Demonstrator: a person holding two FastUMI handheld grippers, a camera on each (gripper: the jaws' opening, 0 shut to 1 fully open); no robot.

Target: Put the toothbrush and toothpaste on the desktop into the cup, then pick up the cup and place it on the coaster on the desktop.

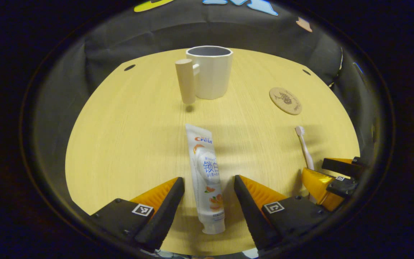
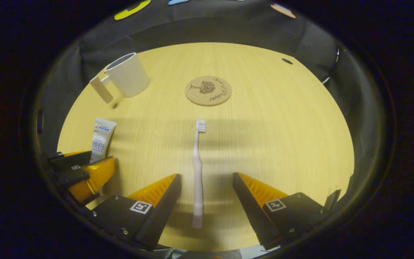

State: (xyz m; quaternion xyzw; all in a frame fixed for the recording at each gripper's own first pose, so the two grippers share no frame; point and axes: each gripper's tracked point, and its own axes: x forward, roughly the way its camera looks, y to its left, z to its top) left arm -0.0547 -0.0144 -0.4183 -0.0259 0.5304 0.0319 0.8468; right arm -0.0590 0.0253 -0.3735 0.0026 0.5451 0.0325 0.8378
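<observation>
Both grippers wide open, empty: left gripper [image 1: 208,196] straddles toothpaste [image 1: 206,176], right gripper [image 2: 207,194] straddles toothbrush [image 2: 197,172] lower-centre; thin handle probably slips if closure lands off-centre.

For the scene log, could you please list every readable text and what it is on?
"Crest": toothpaste, upper end.
"锁白": toothpaste, mid-tube.
"Delight": coaster, beside a tree drawing; the rest of its script is too blurred to read.
Toothpaste small print: too small to read.
</observation>
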